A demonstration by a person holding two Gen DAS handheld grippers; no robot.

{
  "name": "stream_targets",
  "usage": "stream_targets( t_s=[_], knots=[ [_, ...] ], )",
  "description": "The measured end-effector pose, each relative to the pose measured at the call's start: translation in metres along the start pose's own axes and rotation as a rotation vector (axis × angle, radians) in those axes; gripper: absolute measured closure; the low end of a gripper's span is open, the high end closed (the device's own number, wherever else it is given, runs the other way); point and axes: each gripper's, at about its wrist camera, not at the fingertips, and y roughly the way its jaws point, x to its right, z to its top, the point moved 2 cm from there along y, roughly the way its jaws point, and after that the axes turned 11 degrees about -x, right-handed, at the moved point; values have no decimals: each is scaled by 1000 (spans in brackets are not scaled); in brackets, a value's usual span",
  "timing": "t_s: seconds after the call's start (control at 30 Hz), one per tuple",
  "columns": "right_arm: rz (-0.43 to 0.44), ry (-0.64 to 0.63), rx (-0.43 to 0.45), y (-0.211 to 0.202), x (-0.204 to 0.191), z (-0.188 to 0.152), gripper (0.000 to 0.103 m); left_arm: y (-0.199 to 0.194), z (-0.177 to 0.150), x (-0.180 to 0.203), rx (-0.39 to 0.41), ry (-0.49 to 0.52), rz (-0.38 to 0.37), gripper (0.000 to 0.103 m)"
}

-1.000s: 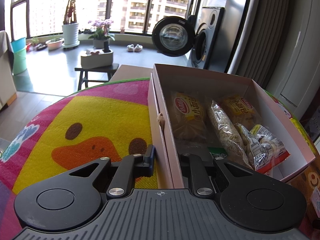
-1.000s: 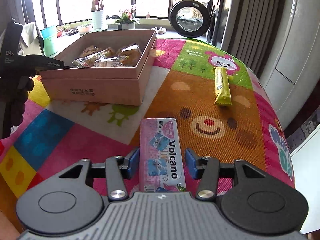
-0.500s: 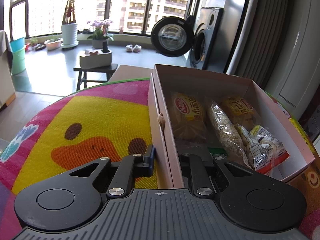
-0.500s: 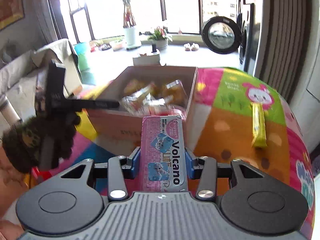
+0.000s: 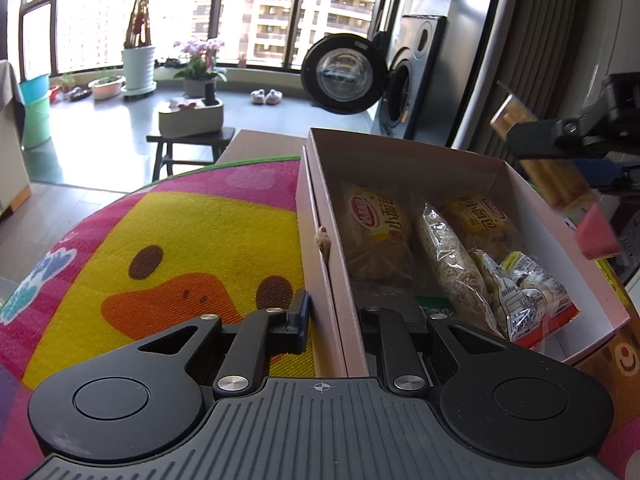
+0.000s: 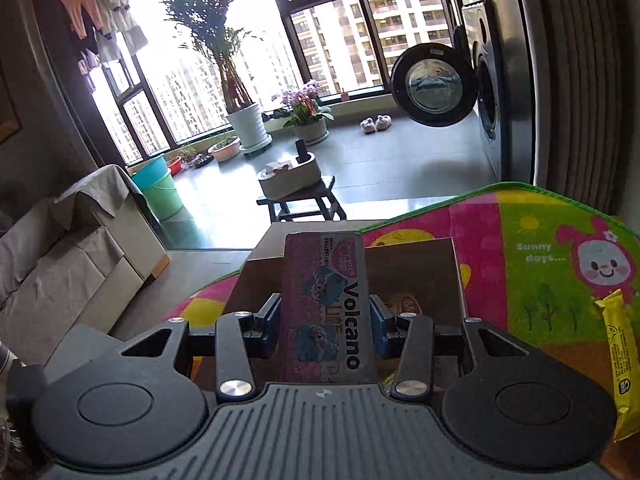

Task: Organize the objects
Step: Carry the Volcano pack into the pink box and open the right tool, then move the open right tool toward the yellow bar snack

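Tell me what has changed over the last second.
The right tongs closed on the pink Volcano packet, lifted it off the mat and carried it over the open box. The left tongs stayed clamped on the box's near wall; the snacks inside and the yellow bar did not move.

The Volcano packet (image 6: pixel 326 308) hides most of the box (image 6: pixel 416 264) behind it; the yellow bar (image 6: pixel 620 364) runs off the right edge.
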Motion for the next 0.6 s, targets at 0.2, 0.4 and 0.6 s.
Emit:
stream_targets(
  t_s=[0.2,0.4,0.6],
  knots=[
    [19,70,-26,27,16,-3,57,1,1,1,1,-2,-7,85],
    [-4,56,-2,13,26,-8,54,1,1,1,1,-2,-11,85],
    [-120,17,70,-24,53,-27,45,1,1,1,1,-2,-10,85]
  ],
)
